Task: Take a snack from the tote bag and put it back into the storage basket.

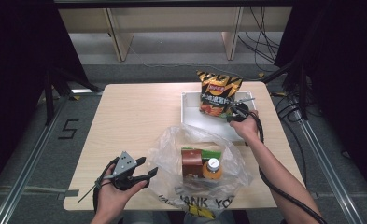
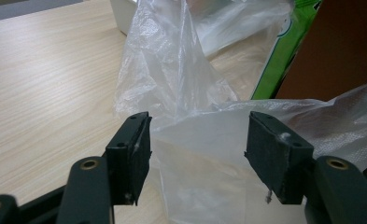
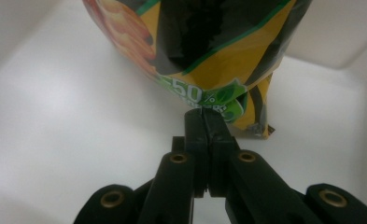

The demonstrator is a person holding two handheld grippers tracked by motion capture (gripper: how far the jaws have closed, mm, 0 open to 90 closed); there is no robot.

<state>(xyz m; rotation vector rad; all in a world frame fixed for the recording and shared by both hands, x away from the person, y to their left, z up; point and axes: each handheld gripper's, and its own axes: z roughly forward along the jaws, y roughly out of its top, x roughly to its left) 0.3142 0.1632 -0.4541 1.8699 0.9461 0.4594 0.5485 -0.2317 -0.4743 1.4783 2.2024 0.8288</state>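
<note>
Chip bag (image 3: 204,51) pinched between right gripper (image 3: 203,115) pads.

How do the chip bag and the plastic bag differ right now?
The chip bag is opaque yellow and black; the plastic bag is clear, showing a bottle and boxes inside. The chip bag stands in the white tray; the plastic bag lies slumped on the table. The right gripper is shut on the chip bag's edge; the left gripper is open around a fold of the plastic bag.

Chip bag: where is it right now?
High view: the chip bag stands in the white tray at the table's far right, beyond the plastic bag. The right gripper has its jaws shut on the bag's bottom edge.
</note>
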